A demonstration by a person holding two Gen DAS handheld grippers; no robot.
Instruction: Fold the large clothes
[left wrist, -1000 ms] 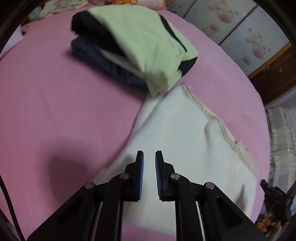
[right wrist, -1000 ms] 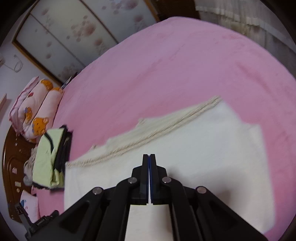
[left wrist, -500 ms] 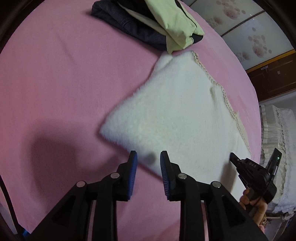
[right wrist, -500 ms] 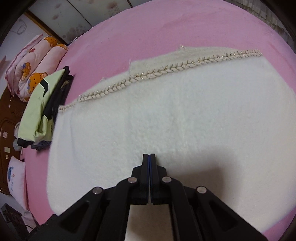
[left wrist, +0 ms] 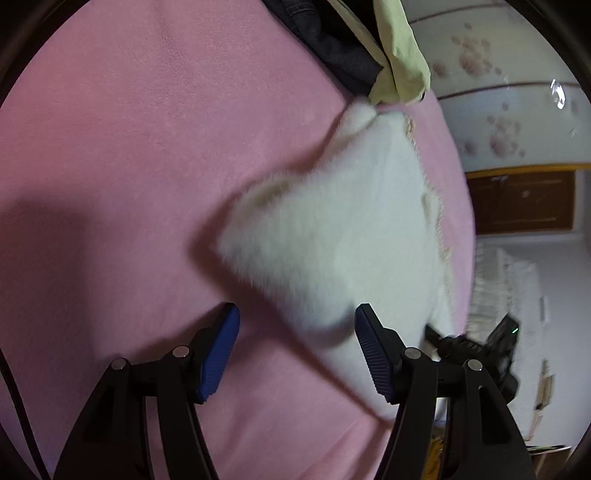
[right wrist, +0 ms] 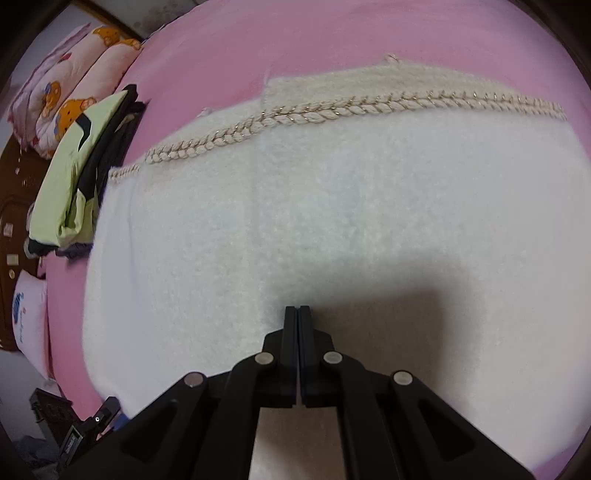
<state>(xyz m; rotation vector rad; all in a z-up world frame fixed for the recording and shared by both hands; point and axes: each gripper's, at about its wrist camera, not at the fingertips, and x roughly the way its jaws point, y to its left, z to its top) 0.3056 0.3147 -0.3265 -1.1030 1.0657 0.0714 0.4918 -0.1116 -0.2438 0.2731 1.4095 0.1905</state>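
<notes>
Pink bedding fills the room's wide bed, where a white fleece garment with a braided rope trim lies folded flat, one corner just beside a stack of already folded clothes topped by a pale green piece. Cartoon-print pillows sit at the head of the bed and a floral sliding wardrobe lines the far wall. A second ago the left gripper had its blue pads nearly together over the white fleece; now they stand wide apart, holding nothing, with the garment's near corner lying loose between and beyond them. The camera has also pulled back off the cloth, so more bare pink shows beneath it. The right gripper remains pressed together above the fleece; whether any cloth is caught between its fingers cannot be told. The release suggests this fold has just been laid down, and the garment looks compact enough that what is left may be a final fold or a move onto the stack.
</notes>
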